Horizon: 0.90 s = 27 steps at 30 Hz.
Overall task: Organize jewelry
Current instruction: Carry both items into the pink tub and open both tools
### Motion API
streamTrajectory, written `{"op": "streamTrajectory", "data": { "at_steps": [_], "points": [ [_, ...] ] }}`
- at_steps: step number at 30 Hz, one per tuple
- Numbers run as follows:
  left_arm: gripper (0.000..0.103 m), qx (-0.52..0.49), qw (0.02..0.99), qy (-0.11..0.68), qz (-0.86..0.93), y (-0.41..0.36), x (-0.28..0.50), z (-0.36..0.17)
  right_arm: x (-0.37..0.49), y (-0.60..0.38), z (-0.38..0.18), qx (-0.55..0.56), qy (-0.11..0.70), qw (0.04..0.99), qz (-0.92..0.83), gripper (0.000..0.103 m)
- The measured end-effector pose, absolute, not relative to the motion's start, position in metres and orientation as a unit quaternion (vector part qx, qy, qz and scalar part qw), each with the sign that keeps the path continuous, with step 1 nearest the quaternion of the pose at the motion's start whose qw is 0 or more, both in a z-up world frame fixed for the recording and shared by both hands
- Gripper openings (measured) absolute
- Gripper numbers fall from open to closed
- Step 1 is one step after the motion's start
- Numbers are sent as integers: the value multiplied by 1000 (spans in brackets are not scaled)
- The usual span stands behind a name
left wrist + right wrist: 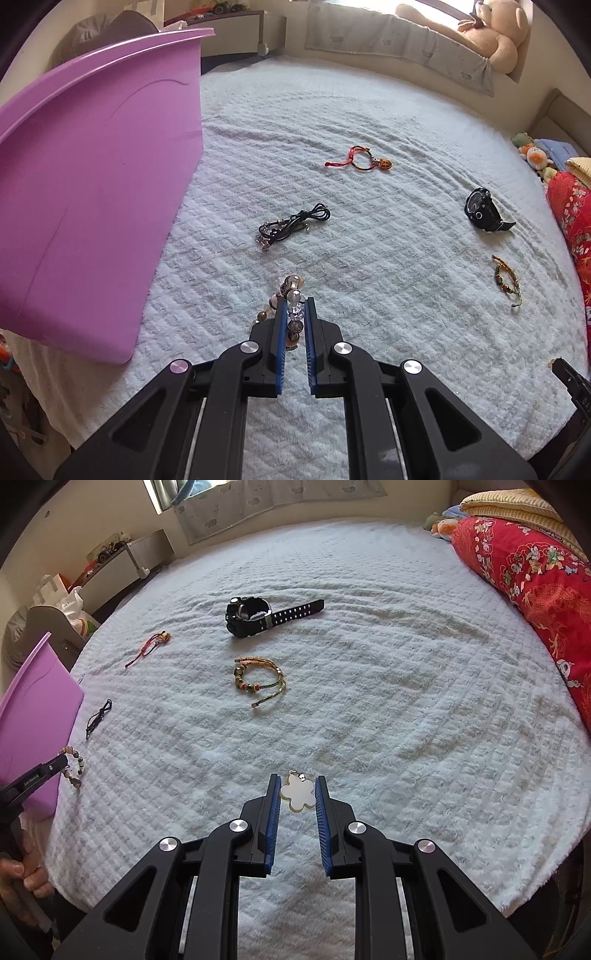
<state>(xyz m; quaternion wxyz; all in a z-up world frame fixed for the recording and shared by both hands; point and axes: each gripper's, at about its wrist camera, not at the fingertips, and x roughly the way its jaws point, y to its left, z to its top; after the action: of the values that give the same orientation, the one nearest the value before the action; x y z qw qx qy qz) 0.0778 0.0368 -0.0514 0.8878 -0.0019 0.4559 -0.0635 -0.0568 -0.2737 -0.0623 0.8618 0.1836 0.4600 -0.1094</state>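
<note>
While your left gripper [294, 302] pinches the beaded bracelet [291, 295] at lower centre | purple bin [96, 184] rises upper left, nearest that hand | right gripper [297, 788] jaws bracket the flower pendant [297, 794], contact unclear | carry left.

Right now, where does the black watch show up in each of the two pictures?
Left wrist view: the watch lies at the right, on the white blanket.
Right wrist view: the watch lies upper centre, strap stretched to the right.
Shared landmark: the green-and-orange braided bracelet lies on the blanket just nearer the camera than the watch in both.
</note>
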Motion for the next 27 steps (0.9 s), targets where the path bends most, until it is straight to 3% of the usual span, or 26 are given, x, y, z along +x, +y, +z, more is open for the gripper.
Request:
{"op": "streamTrajectory", "data": {
  "at_steps": [7,27],
  "points": [
    [9,-7,894,442,-73,44,70,-20,-44,-255,-27,167,438,879,-80,18],
    [9,6,932,351,-95,101,64,133,42,-148,88,130,373,917,59,18]
  ]
}}
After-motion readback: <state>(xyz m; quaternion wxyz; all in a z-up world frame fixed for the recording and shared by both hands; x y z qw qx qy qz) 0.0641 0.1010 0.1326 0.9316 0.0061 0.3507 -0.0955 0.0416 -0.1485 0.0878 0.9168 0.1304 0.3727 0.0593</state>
